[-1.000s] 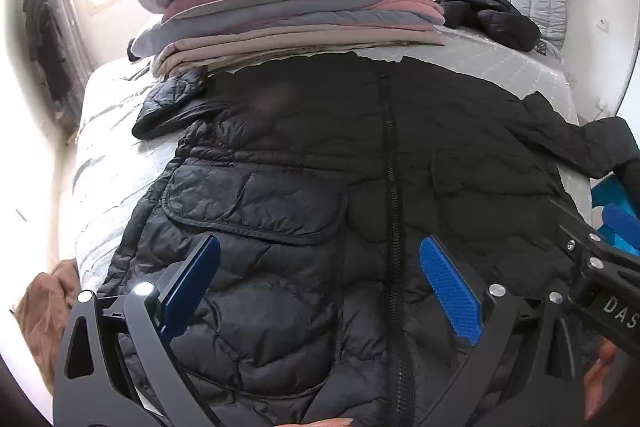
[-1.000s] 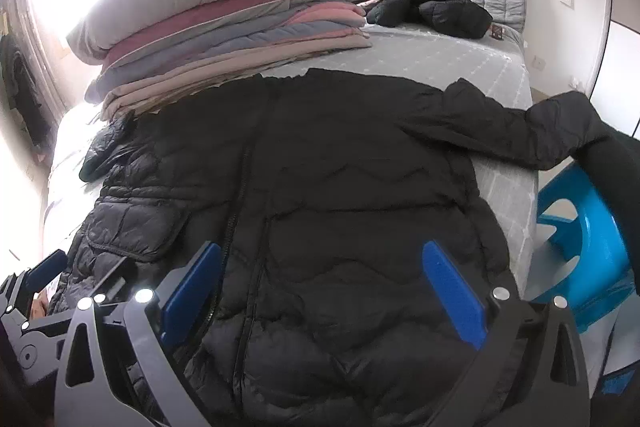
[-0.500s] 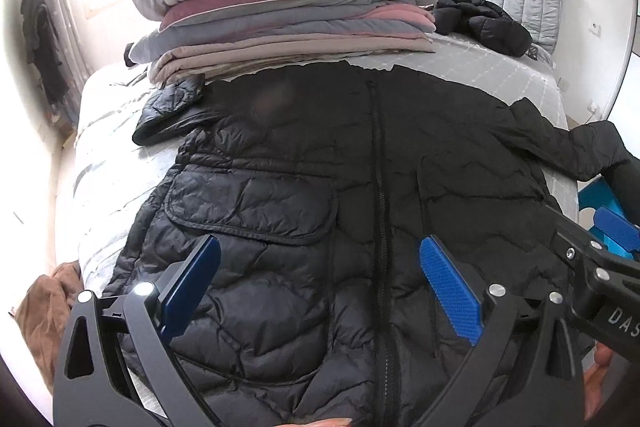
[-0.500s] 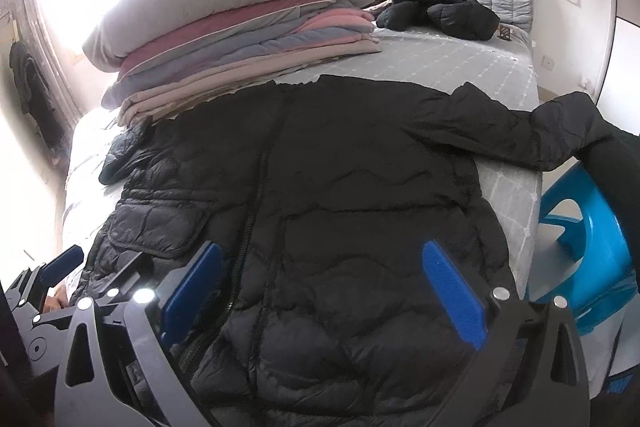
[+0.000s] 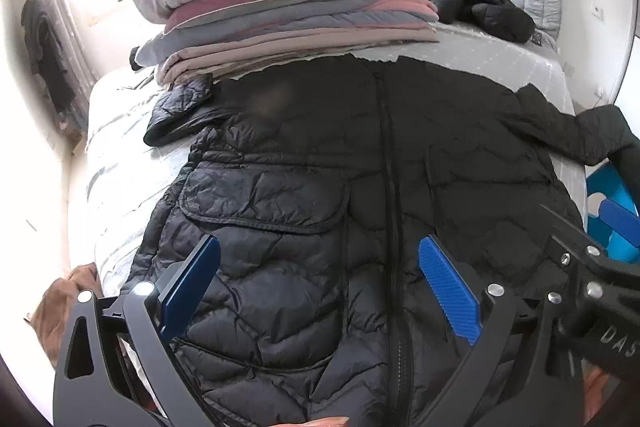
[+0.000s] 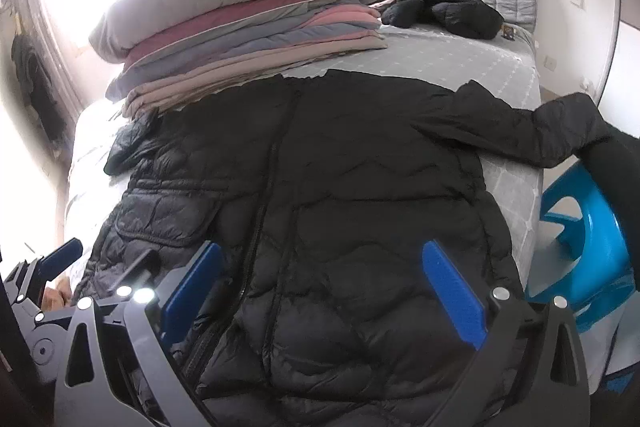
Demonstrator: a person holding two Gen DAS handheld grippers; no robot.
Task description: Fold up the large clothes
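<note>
A long black quilted puffer jacket (image 5: 360, 179) lies zipped and face up on the grey bed, hem towards me; it also shows in the right wrist view (image 6: 352, 187). Its right sleeve (image 6: 532, 131) reaches over the bed's right edge. Its left sleeve (image 5: 180, 107) is folded near the stack. My left gripper (image 5: 320, 267) is open and empty above the lower left front. My right gripper (image 6: 324, 271) is open and empty above the lower right front. The right gripper shows at the right edge of the left wrist view (image 5: 592, 267), and the left gripper at the left edge of the right wrist view (image 6: 44, 275).
A tall stack of folded bedding (image 5: 288, 7) with a grey pillow on top sits at the back left of the mattress (image 6: 460, 63). Another black garment (image 6: 444, 7) lies by the grey headboard. A blue plastic stool (image 6: 588, 239) stands right of the bed. Brown cloth (image 5: 64, 303) lies on the floor at the left.
Both grippers have drawn back slightly and shifted left over the hem, staying open. The jacket has not moved.
</note>
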